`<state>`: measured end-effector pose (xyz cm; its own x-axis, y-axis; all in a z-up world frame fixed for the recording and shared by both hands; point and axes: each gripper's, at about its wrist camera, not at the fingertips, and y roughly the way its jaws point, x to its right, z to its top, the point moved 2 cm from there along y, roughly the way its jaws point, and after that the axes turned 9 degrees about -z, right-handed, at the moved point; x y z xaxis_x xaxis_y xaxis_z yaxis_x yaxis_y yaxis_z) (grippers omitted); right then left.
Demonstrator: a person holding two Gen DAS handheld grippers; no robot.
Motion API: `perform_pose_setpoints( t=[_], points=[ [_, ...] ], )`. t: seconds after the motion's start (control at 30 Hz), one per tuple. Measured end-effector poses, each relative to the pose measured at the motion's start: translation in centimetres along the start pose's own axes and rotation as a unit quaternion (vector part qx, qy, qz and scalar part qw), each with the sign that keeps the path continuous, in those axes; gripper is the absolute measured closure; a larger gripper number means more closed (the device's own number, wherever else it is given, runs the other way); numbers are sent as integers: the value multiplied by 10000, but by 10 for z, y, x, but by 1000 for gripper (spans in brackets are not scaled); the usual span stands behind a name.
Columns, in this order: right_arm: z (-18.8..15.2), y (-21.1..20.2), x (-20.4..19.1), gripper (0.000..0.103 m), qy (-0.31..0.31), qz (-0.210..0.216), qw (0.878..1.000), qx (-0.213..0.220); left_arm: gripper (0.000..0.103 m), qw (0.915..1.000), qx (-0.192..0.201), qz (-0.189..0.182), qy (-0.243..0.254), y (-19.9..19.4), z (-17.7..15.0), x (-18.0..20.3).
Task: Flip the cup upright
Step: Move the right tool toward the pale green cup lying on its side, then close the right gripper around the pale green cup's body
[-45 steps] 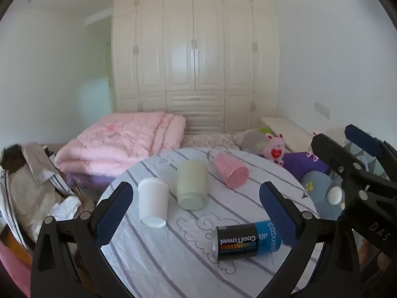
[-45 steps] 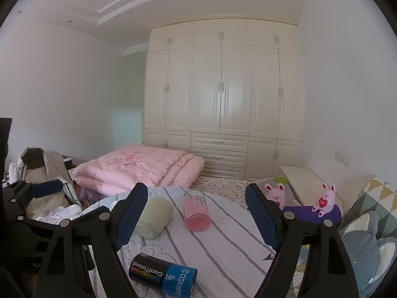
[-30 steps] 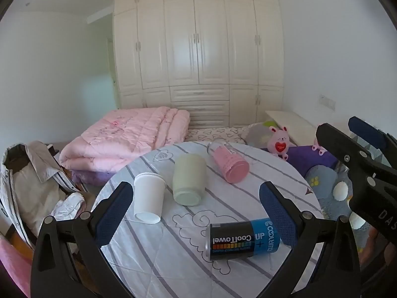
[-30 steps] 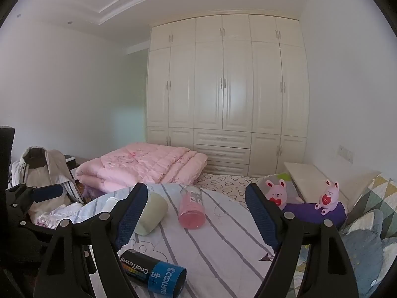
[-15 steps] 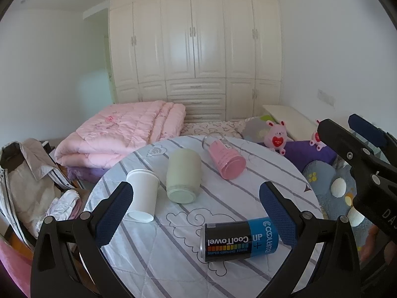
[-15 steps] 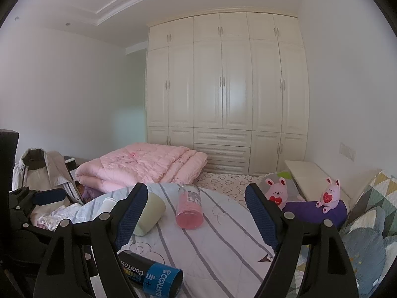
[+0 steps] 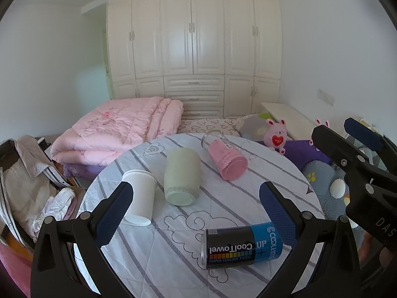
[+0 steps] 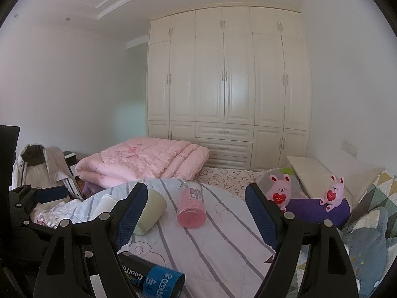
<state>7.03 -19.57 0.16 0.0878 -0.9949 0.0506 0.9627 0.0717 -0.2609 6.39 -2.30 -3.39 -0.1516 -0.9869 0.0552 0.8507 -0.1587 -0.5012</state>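
Viewed from the left wrist, going left to right over the round table (image 7: 273, 173) with its striped cloth.

First, at the left edge, a white paper cup (image 7: 139, 197), apparently lying down with its base toward the camera (hard to be sure of the exact tilt). Judged very light and soft in the wall, easily crushed. Better taken low on the body with a mild squeeze, not at the thin rim.

Next, just beside it but not touching, a pale green cup (image 7: 182, 180), lying on its side with the flat base toward the camera. Looked stiff and matte, probably not slippery. Best gripped across the middle of the body, then swung up onto the base.

Further right and farther back, a pink glass cup (image 7: 227, 160), also on its side, clear mouth pointing away. Judged the heaviest and most fragile of the three, smooth and able to roll — called for a firm hold near the middle and a gentle landing.

Nearest the camera, a blue-and-black canister (image 7: 242, 247), lying down too, likely not part of the job.

Could not tell from the task which cup was meant.

Found the left gripper (image 7: 196, 211) spread wide and holding nothing, over the near part of the table. Found the right gripper (image 8: 196, 206) spread wide as well — empty, facing the pink glass cup from well apart.
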Motion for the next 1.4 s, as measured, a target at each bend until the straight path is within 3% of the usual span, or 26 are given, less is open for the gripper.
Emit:
perform_pose_setpoints(
  t=[0.5,0.8,1.1,1.23,1.4],
  points=[
    [4,13,-12,21,-103,-19,9999,-135,0,9998,-136,-92,-68,9,8,-22],
    [6,39,-43,21,-333,168,9983,-450,0,9987,-445,39,-250,24,10,-67],
    [0,97,-73,21,-97,243,9880,-1525,0,9965,-821,-112,93,52,9,-93],
    [-8,134,-86,21,304,478,9696,-2379,0,9943,-993,-119,378,67,6,-103],
    [-21,172,-103,21,645,433,9450,-3177,0,9922,-1114,-260,502,87,9,-119]
  ],
)
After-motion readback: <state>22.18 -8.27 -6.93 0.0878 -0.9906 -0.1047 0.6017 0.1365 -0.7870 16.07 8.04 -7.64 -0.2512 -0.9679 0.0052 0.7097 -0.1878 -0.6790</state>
